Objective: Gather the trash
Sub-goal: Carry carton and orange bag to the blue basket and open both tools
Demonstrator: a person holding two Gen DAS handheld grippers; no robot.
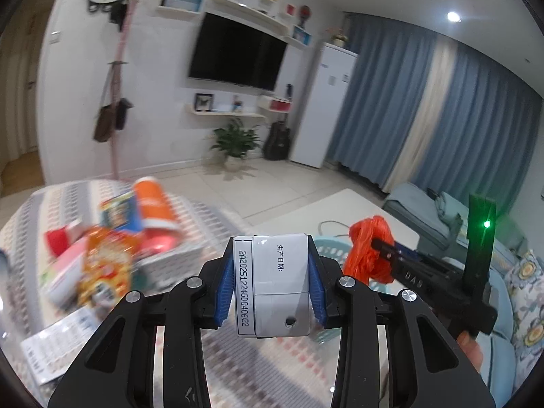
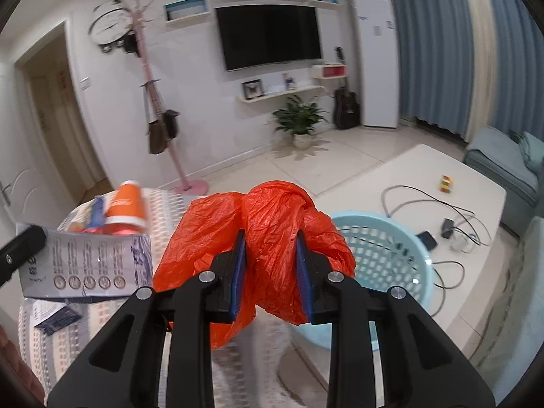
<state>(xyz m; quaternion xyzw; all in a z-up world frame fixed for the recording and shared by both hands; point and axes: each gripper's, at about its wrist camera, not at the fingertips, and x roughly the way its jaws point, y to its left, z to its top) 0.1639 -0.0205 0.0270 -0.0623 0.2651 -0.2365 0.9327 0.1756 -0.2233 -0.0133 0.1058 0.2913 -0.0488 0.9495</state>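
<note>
My left gripper (image 1: pixel 272 272) is shut on a white drink carton (image 1: pixel 278 285) with a printed date code, held above the patterned tablecloth (image 1: pixel 265 370). My right gripper (image 2: pixel 270 265) is shut on a crumpled orange plastic bag (image 2: pixel 272 217), held in the air beside a light blue perforated basket (image 2: pixel 384 255). In the left wrist view the right gripper (image 1: pixel 374 248) with the orange bag (image 1: pixel 367 248) shows at the right, over the basket (image 1: pixel 328 241). In the right wrist view the carton (image 2: pixel 85 265) shows at the left. More trash lies on the table: an orange cup (image 1: pixel 154 204), snack wrappers (image 1: pixel 105 265) and boxes.
A low white table (image 2: pixel 442 210) holds cables, small black devices and a coloured cube. A teal sofa (image 1: pixel 510 272) lies to the right. A coat stand (image 2: pixel 153 102), potted plant (image 2: pixel 299 119), guitar, white fridge and wall TV stand at the far wall.
</note>
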